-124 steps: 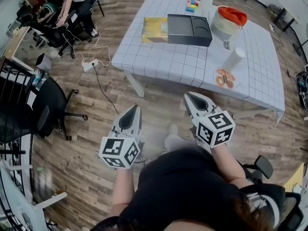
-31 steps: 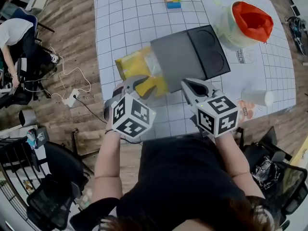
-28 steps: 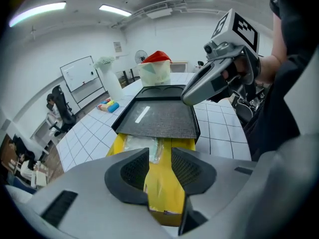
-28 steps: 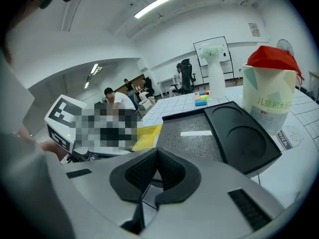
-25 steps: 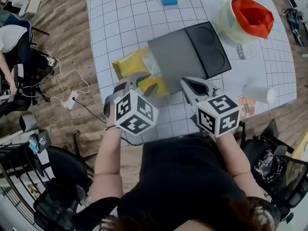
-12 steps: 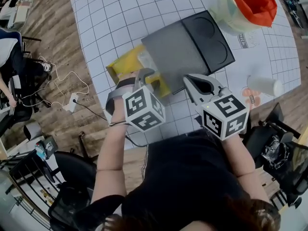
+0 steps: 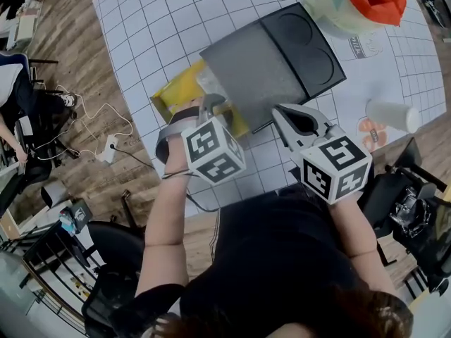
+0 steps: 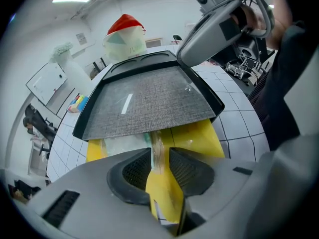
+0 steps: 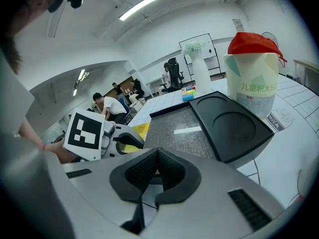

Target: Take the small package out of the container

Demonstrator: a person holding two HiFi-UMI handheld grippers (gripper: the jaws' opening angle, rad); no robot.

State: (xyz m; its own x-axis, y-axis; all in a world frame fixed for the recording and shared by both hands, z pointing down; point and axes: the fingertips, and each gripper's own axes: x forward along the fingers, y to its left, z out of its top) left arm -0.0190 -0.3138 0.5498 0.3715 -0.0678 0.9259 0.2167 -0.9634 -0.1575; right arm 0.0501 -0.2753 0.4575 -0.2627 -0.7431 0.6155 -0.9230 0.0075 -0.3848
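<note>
left tongs [image 8: 159,156] lower, closing on yellow package [image 7: 180,90]; gridded tabletop [image 7: 141,20], wooden floor [image 7: 63,55]

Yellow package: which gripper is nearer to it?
Left. The left gripper has the yellow package between its jaws, which have just been closing; the right gripper hovers apart, by the black tray.

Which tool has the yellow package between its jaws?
Left tool: its jaws have just been closing on the yellow package. Right tool is shut, empty.

yellow package [image 7: 176,94], black tray [image 7: 303,37], grey mat [image 7: 257,72], white gridded tablecloth [image 7: 141,20]
</note>
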